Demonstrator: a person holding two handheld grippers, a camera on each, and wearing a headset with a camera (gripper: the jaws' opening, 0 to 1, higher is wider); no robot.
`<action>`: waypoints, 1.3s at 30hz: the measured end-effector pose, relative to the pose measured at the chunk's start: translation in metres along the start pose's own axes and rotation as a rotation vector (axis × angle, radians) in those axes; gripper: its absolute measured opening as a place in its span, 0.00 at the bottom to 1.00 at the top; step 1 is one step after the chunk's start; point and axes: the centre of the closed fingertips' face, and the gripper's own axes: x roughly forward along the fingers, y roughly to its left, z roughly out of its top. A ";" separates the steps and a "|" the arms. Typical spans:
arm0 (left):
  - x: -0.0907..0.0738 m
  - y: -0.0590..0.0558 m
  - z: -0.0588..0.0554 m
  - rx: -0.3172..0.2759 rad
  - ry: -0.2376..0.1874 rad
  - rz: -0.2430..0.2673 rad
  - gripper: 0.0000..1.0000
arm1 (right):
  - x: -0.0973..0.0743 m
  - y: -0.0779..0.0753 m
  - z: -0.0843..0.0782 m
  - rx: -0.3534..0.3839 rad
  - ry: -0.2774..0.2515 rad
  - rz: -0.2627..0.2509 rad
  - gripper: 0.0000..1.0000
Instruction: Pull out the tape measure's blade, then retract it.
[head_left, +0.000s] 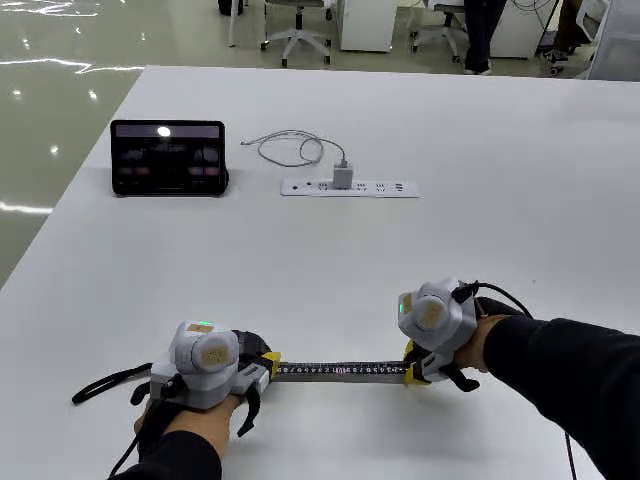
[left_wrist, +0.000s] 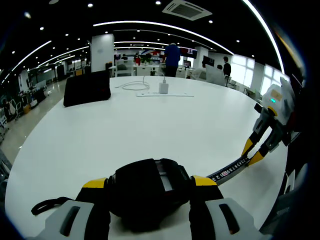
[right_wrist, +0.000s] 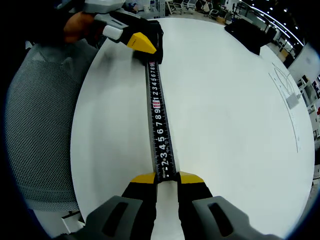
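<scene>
The left gripper (head_left: 262, 366) squeezes the black tape measure case (left_wrist: 150, 192); the right gripper (head_left: 412, 373) pinches its numbered black blade (head_left: 340, 371), stretched near the white table (head_left: 420, 260)'s front edge. A dark tablet (head_left: 167, 157) and white power strip (head_left: 350, 187) sit well behind.

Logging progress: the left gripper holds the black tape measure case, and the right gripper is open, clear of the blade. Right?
No: the right gripper view shows the right gripper shut on the black numbered blade. The rest stands.
</scene>
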 end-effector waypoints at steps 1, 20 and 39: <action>0.000 0.000 0.000 0.000 0.000 0.000 0.60 | 0.000 0.000 0.001 0.000 -0.002 0.000 0.11; -0.001 0.000 0.000 -0.001 0.001 0.000 0.60 | 0.006 0.002 0.016 -0.001 -0.022 0.000 0.11; 0.000 0.000 0.000 -0.001 0.001 0.000 0.60 | 0.011 0.005 0.035 0.006 -0.058 0.004 0.11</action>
